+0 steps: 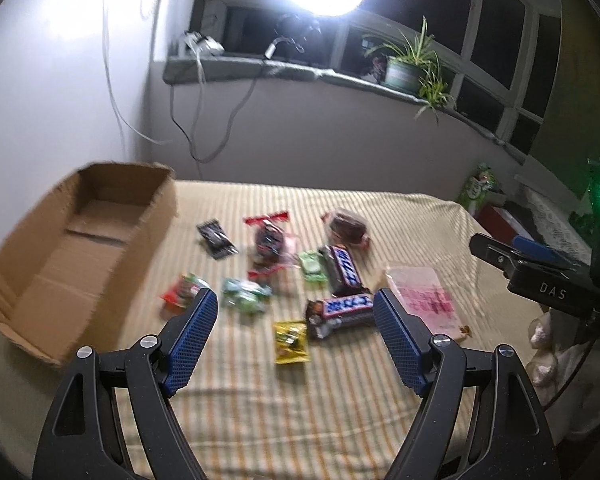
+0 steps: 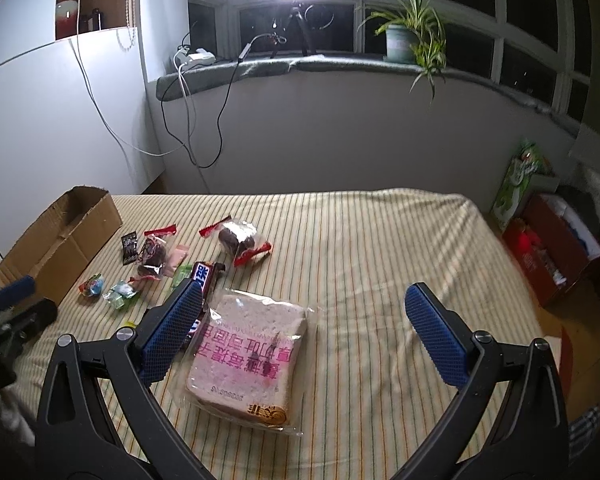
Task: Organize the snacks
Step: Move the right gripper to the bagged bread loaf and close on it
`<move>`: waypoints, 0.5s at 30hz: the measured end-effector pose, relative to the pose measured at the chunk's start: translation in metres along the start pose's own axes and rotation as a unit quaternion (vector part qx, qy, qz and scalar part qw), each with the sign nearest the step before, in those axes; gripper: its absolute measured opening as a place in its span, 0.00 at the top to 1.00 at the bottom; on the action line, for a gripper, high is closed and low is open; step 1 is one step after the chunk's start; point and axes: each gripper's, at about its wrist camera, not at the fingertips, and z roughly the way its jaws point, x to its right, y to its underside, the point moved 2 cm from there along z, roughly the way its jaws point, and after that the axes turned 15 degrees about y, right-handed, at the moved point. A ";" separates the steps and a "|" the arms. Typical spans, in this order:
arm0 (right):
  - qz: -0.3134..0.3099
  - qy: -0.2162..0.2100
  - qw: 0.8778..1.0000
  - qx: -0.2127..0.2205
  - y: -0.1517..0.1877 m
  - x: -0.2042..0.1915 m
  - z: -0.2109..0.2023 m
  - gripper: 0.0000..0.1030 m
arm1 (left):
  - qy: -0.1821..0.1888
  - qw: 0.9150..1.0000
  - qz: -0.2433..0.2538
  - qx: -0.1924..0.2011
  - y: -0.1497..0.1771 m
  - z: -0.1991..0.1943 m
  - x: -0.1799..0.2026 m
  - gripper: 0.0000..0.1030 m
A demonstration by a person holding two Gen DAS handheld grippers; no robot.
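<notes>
Spread wide and holding nothing: left claw (image 1: 294, 300), above the striped bed (image 1: 400, 216), right of the cardboard box (image 1: 28, 280). Also wide apart and empty: right claw (image 2: 304, 298), with the bagged bread (image 2: 244, 348) lying flat just below, far right of the box. Scattered right of the box: two Snickers bars (image 1: 340, 312), touching end to side; yellow packet (image 1: 291, 341) just in front; black sachet (image 1: 216, 238), dark pastries (image 1: 348, 226), small green and red sweets (image 1: 244, 294) nearer the box. Box open, nothing visible inside.
</notes>
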 end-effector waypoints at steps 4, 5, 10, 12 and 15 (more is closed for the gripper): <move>0.009 -0.030 0.999 -0.035 0.008 0.006 0.015 0.11 | 0.026 0.999 -0.009 -0.021 0.004 0.016 0.006 0.22; 0.013 -0.036 0.998 -0.044 0.010 0.007 0.019 0.11 | 0.033 0.999 -0.011 -0.026 0.004 0.019 0.007 0.23; 0.032 -0.092 0.990 -0.098 0.023 0.012 0.040 0.25 | 0.076 0.995 -0.030 -0.050 0.008 0.035 0.013 0.24; 0.040 -0.115 0.986 -0.117 0.028 0.013 0.046 0.32 | 0.090 0.994 -0.032 -0.060 0.010 0.042 0.017 0.27; 0.049 -0.145 0.978 -0.141 0.037 0.012 0.053 0.43 | 0.118 0.989 -0.042 -0.079 0.015 0.053 0.023 0.35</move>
